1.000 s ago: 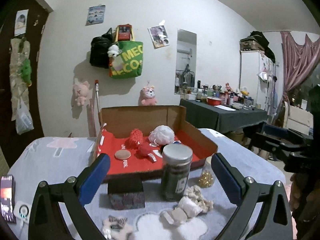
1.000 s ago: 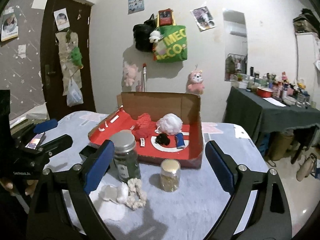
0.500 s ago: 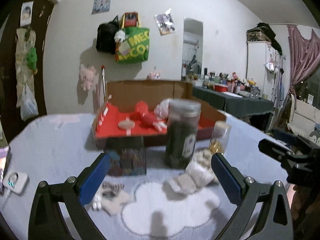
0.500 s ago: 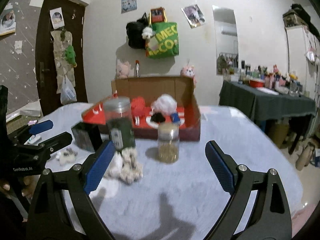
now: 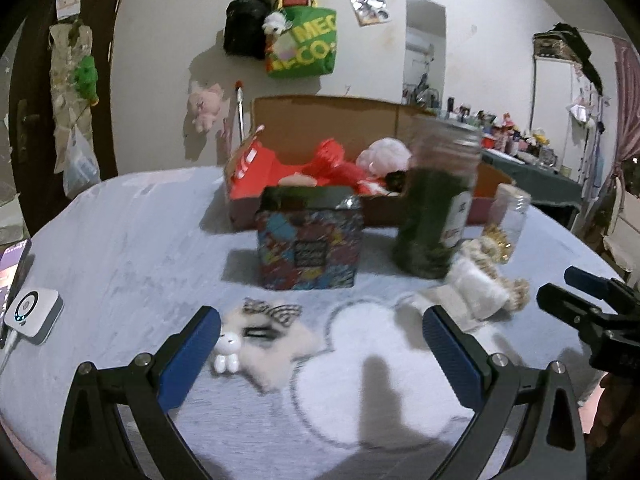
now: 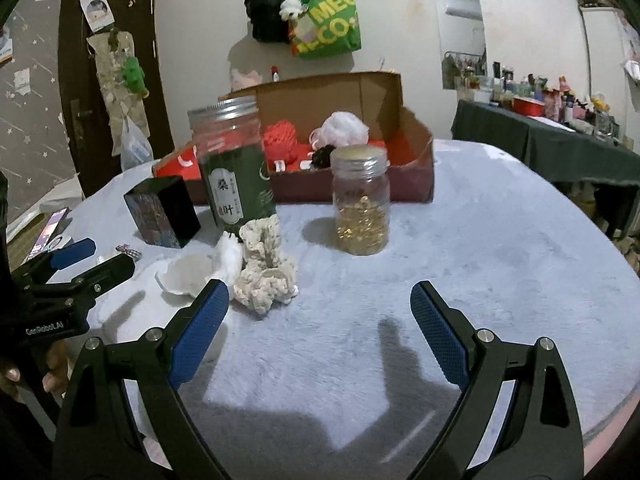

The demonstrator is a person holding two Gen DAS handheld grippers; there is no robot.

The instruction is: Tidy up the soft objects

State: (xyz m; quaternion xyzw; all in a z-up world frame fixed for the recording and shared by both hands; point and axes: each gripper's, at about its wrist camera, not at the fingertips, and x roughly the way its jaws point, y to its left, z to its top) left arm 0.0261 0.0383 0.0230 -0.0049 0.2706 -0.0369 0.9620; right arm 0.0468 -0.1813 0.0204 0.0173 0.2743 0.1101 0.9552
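— What is shown on the desk (image 6: 460,240)?

— A grey plush cover is seen spread over it, with both sets of tongs held low above the near edge. The left tongs (image 5: 320,344) are spread wide apart, nothing between the blue pads. The right tongs (image 6: 320,320) are likewise wide apart and empty.

— Where are the soft things?

— A cream scrunchie (image 6: 264,280) is seen lying on the cover just in front of the green-labelled jar (image 6: 232,168), touching a white cloth piece (image 6: 230,258) on its left. A white fluffy clip with a striped bow (image 5: 264,332) is seen near the left tongs' left pad, with a small white bunny charm (image 5: 227,350) at its side. A white cloud-shaped pad (image 5: 372,360) lies flat between the left tongs' pads.

— And the box?

— An open cardboard box with a red lining (image 6: 416,160) stands at the far side of the desk. A red mesh puff (image 6: 282,142) and a pale pink puff (image 6: 344,130) are held inside it, along with a small dark item that may be a hair tie; the view is too blurred to be sure.

— Anything else?

— A small jar of gold bits (image 6: 362,204) stands right of the green jar, and a patterned dark box (image 5: 310,236) stands to its left
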